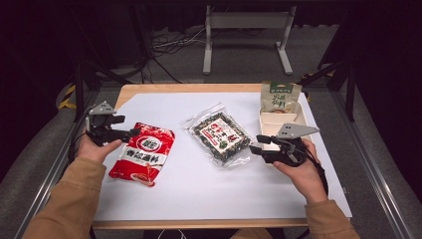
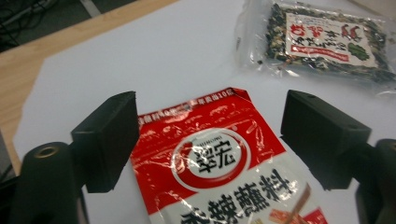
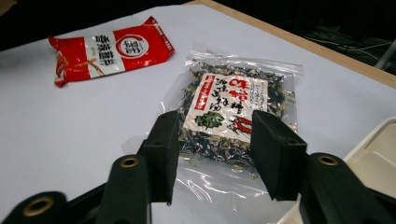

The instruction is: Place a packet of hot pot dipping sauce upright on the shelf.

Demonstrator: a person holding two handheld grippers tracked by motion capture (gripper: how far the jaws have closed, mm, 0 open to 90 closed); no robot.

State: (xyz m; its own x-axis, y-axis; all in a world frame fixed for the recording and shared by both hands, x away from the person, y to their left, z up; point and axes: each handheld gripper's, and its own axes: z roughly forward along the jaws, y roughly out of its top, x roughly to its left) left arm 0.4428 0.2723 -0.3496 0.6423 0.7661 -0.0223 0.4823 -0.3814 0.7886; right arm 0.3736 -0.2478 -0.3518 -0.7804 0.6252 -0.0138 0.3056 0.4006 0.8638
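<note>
On the table [image 1: 164, 199], the red packet [image 1: 143, 153] lies at 3 o'clock of the left hand-held gripper [image 1: 133, 132], jaws apart, empty; the clear packet [image 1: 219, 133] at 9 o'clock of the right hand-held gripper [image 1: 253, 148], also agape.

The high view looks forward and down from above the person's side, taking in the whole table [image 1: 199, 199] and the floor beyond. The left gripper view rides low on the left tongs [image 2: 210, 140], facing across the table, close over the red packet [image 2: 219, 172], with the clear bag [image 2: 327, 42] farther off. The right gripper view rides on the right tongs [image 3: 215, 154], close over the clear bag [image 3: 233, 107], with the red packet [image 3: 112, 49] beyond. All three views share both packets and the white sheet [image 1: 164, 107] under them.
</note>
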